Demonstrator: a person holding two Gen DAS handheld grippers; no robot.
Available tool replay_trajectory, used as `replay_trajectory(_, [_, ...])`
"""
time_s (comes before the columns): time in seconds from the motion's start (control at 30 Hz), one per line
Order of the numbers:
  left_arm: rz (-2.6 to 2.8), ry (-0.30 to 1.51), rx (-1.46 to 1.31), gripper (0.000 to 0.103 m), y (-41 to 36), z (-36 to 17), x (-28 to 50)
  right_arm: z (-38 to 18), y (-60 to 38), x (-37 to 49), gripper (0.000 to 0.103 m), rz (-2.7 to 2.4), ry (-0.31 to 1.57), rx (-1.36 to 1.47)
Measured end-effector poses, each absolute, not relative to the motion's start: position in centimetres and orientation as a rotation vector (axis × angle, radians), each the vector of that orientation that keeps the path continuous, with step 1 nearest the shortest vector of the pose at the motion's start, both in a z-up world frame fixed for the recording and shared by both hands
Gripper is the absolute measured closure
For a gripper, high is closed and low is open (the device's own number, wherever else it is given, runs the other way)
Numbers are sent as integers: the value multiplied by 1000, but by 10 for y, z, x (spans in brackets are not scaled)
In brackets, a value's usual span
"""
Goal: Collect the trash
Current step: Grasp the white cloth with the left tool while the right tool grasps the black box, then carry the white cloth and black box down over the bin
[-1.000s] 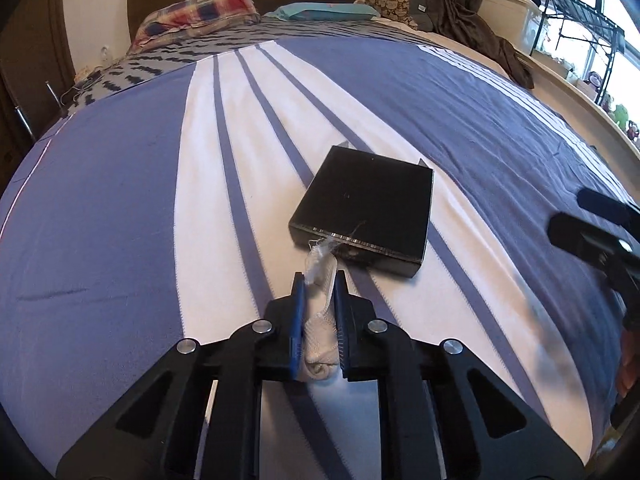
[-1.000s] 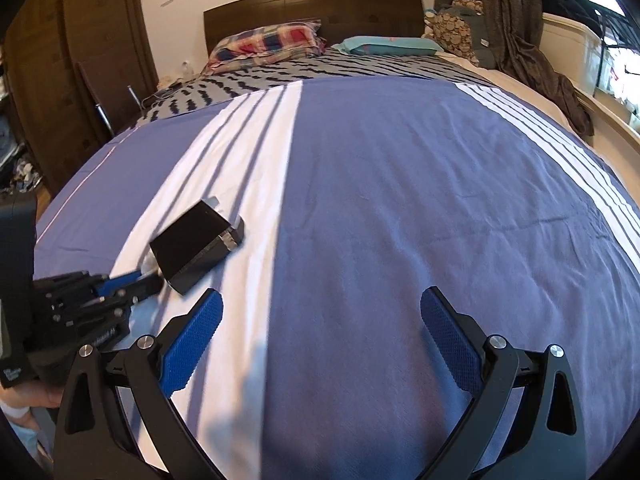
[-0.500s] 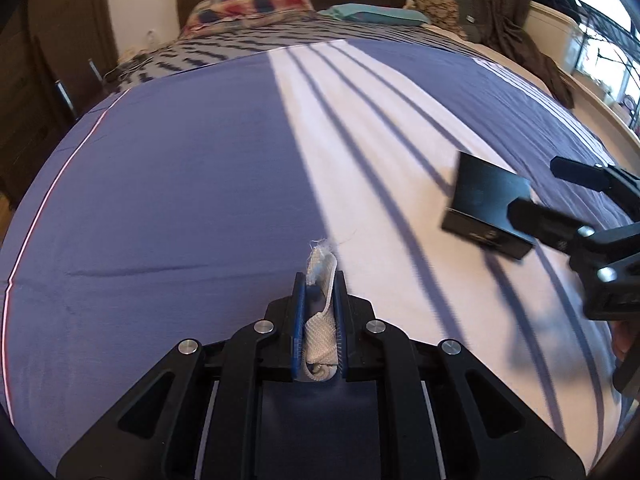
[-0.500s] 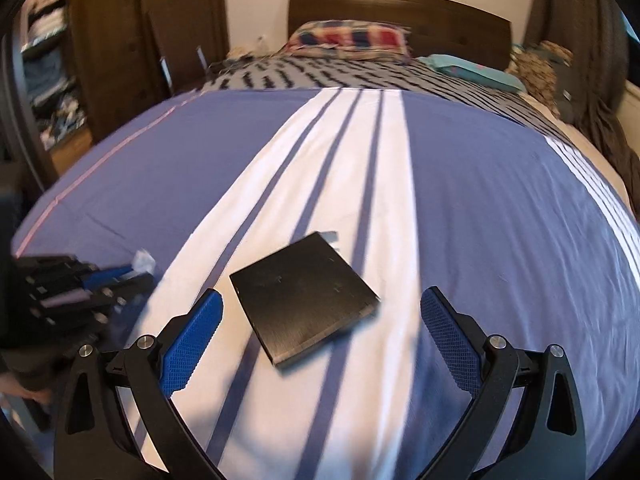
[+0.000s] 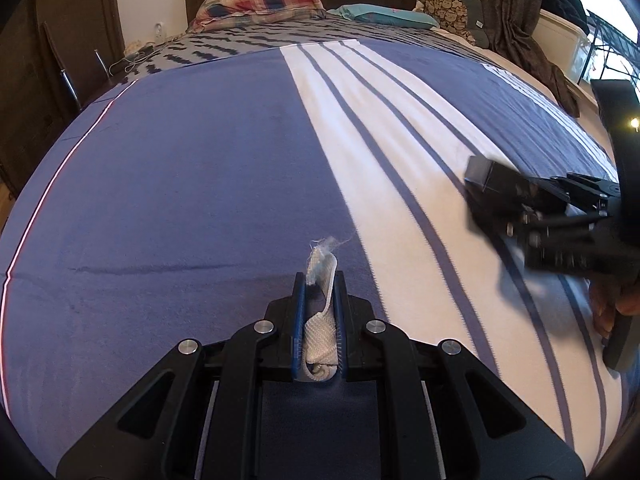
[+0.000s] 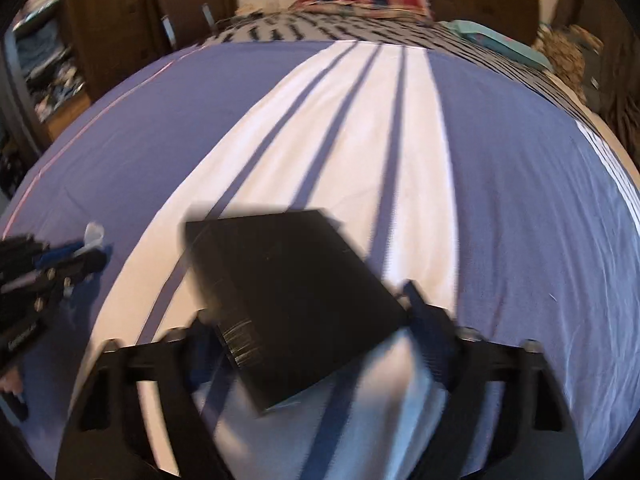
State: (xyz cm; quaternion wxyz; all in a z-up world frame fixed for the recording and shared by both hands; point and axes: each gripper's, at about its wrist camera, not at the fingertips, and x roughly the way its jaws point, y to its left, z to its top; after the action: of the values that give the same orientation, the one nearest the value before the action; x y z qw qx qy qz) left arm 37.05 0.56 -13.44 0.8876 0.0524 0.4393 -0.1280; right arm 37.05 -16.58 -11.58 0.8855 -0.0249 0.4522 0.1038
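Right wrist view: right gripper (image 6: pixel 316 344) closing around black box (image 6: pixel 288 292) flat on striped bed cover (image 6: pixel 500 200); pad contact blurred, not yet confirmed. Left wrist view: left gripper (image 5: pixel 319 312) clamped on white fabric scrap (image 5: pixel 320 320), above bed. Advice, as judgement: centre box between pads, seat both flanks squarely before lifting, lift level, avoid pinching cover.

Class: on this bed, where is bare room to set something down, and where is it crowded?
Free: the blue bedspread between the pink edge line and the white stripes. Crowded: the near stripes, where the right gripper is closing around the black box.
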Motion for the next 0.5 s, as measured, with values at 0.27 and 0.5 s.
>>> replay_trajectory(0.27, [-289, 896, 126, 91, -4, -120, 341, -100, -182, 334, 77, 232, 888, 21])
replay_trajectory(0.5, [-333, 881, 125, 91, -17, -107, 295, -72, -182, 268, 79, 250, 820, 22])
